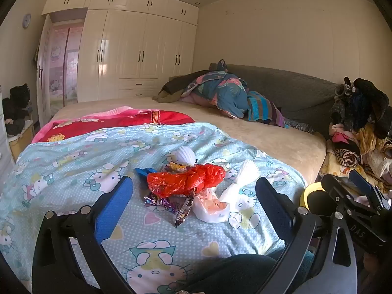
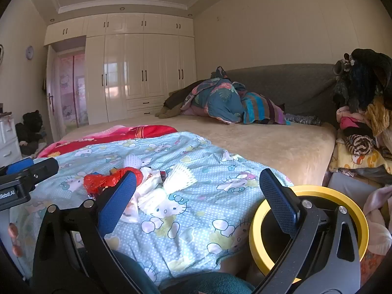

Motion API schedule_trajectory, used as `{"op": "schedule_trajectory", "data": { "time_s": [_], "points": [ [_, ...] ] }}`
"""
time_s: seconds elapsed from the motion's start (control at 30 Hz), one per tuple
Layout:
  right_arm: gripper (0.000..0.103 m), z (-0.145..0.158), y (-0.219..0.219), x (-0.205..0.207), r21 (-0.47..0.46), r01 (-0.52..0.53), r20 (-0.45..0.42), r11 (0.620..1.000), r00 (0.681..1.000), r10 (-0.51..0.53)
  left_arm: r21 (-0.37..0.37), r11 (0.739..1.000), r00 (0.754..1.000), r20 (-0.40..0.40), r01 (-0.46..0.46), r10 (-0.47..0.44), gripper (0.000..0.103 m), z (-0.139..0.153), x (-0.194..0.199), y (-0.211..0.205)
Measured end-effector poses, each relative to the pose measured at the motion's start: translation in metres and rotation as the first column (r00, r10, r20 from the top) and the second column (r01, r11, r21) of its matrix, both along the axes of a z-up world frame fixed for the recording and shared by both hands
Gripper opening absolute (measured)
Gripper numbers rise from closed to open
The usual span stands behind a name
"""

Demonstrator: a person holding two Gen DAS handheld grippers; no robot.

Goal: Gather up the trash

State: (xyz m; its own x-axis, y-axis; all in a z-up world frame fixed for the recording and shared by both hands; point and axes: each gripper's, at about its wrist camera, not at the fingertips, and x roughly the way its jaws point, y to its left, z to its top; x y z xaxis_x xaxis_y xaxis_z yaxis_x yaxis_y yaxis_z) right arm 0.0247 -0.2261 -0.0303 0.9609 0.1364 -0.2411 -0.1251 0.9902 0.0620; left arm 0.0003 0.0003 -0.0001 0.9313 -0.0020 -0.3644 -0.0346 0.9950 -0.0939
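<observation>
A pile of trash lies on the light blue Hello Kitty quilt (image 1: 80, 156): a crumpled red plastic bag (image 1: 186, 180), a white plastic bag (image 1: 212, 208), white foam nets (image 1: 248, 171), snack wrappers (image 1: 171, 202) and a blue scrap (image 1: 144, 171). My left gripper (image 1: 194, 191) is open and empty, just short of the pile. My right gripper (image 2: 197, 188) is open and empty, to the right of the pile (image 2: 147, 183), above a yellow-rimmed bin (image 2: 316, 191). The bin also shows in the left wrist view (image 1: 306, 193).
A red and pink blanket (image 1: 117, 122) lies beyond the quilt. Bundled bedding (image 1: 227, 95) sits by the grey headboard (image 1: 294, 90). Clothes (image 1: 362, 127) are heaped at the right. A white wardrobe (image 1: 137, 49) fills the far wall.
</observation>
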Motion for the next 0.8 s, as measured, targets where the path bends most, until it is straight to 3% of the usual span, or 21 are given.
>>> {"op": "schedule_trajectory", "data": {
  "time_s": [0.8],
  "points": [
    [0.093,0.0,-0.0006,-0.0003,0.006,0.0,0.0,1.0,1.0,0.0,0.002,1.0,1.0,0.003,0.001,-0.001,0.097,-0.0002,0.0,0.0001]
  ]
}}
